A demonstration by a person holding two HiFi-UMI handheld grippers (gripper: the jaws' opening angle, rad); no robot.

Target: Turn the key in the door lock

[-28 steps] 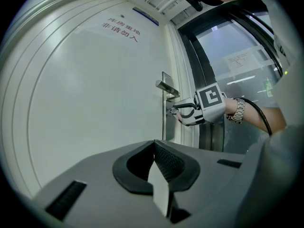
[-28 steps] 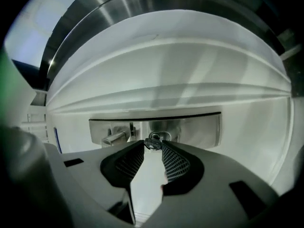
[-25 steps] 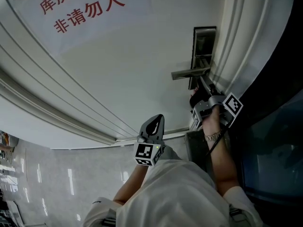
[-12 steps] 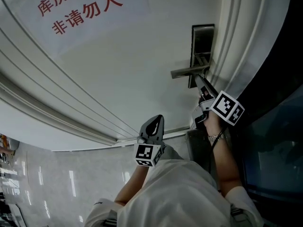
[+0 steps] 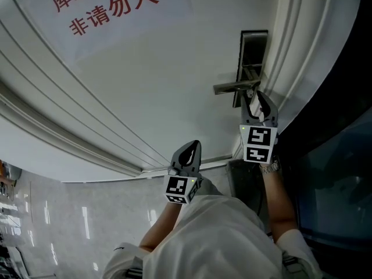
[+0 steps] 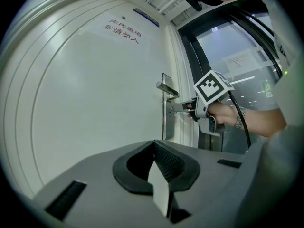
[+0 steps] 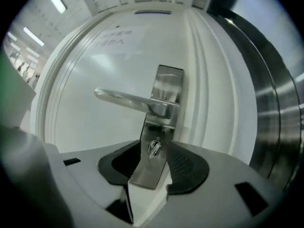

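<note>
A steel lock plate (image 5: 254,54) with a lever handle (image 5: 234,88) sits at the white door's right edge. My right gripper (image 5: 258,102) stands level in front of the plate, just below the lever, with its marker cube (image 5: 258,143) facing up. In the right gripper view a small silver key (image 7: 154,147) sits in the keyhole of the lock plate (image 7: 164,91). The right gripper (image 7: 154,164) is open; its pads flank the key without touching it. My left gripper (image 5: 188,154) hangs lower left, away from the lock. The left gripper (image 6: 155,164) is shut and empty.
A paper sign with red characters (image 5: 104,10) is stuck on the white door (image 5: 145,86). The moulded door frame (image 5: 302,51) and a dark glass panel (image 5: 343,173) border the lock on the right. A glossy tiled floor (image 5: 52,225) lies lower left.
My right gripper has rolled about its own axis, so its marker cube now faces up. Its jaws have opened off the key. The left gripper has not moved.
</note>
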